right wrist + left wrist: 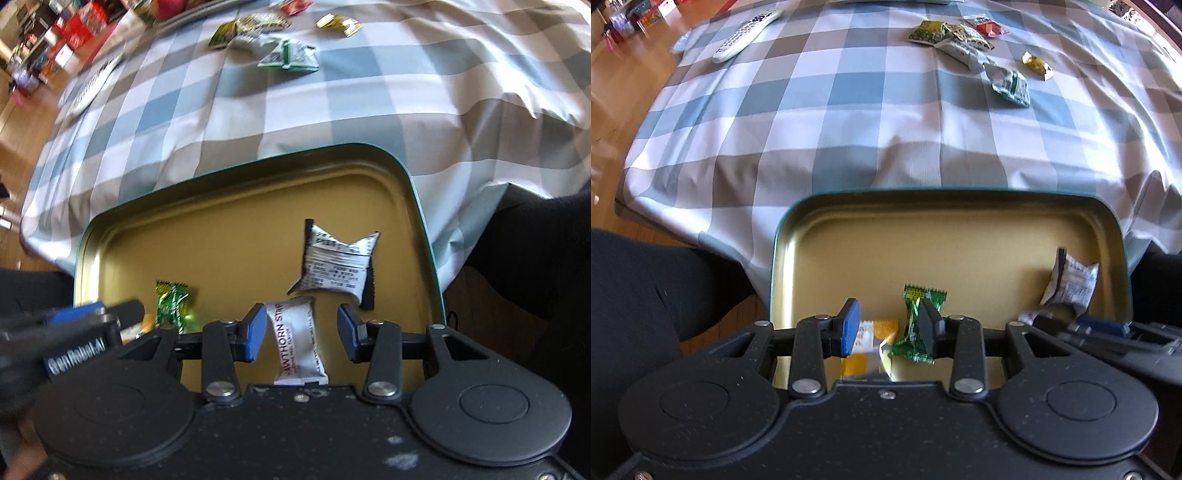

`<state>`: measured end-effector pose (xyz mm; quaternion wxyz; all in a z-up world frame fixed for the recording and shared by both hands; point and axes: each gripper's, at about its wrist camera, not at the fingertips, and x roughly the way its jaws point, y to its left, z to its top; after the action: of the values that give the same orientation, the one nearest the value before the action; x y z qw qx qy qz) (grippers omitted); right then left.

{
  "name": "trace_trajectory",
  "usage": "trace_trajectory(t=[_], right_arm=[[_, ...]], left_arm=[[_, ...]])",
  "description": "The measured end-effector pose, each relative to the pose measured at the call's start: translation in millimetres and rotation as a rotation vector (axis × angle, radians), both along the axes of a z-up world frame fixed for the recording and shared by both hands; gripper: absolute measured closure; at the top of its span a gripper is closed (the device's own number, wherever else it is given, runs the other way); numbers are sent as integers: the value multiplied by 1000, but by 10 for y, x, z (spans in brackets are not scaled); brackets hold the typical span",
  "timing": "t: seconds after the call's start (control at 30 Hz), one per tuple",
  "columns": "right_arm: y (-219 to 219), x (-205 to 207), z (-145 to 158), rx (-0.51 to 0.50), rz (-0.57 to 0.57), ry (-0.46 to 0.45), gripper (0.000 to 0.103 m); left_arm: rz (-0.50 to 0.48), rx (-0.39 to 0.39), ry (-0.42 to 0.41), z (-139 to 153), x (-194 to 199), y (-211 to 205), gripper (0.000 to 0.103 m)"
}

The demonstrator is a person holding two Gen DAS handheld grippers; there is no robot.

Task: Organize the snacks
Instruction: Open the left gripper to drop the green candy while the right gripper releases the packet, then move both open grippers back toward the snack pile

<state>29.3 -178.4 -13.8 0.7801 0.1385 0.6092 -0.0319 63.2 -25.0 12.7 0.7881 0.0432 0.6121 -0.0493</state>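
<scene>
In the tin, four snack packets.

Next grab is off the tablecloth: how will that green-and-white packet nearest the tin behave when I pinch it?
The green-and-white packet looks like crinkled film, so it will probably flex and crumple, not stay stiff. It seems small and puffy, likely light. It lies on the loose tablecloth, which may bunch if pushed.

Bright daylight, soft shadows; fisheye bending at edges; motion blur on far clutter, frame sides.
</scene>
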Motion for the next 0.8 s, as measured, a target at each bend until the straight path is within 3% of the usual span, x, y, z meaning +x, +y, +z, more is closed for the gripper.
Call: trace_trajectory(t=[0.17,0.33,0.8], right_arm=[[48,112,61,35,54,50,58],[62,261,145,66,91,77,58],[-172,946,436,46,71,31,56]], left_arm=[[-5,-33,40,83,225,40,57],[-22,-13,21,169,446,19,57],[-24,-32,17,342,1132,-43,57]])
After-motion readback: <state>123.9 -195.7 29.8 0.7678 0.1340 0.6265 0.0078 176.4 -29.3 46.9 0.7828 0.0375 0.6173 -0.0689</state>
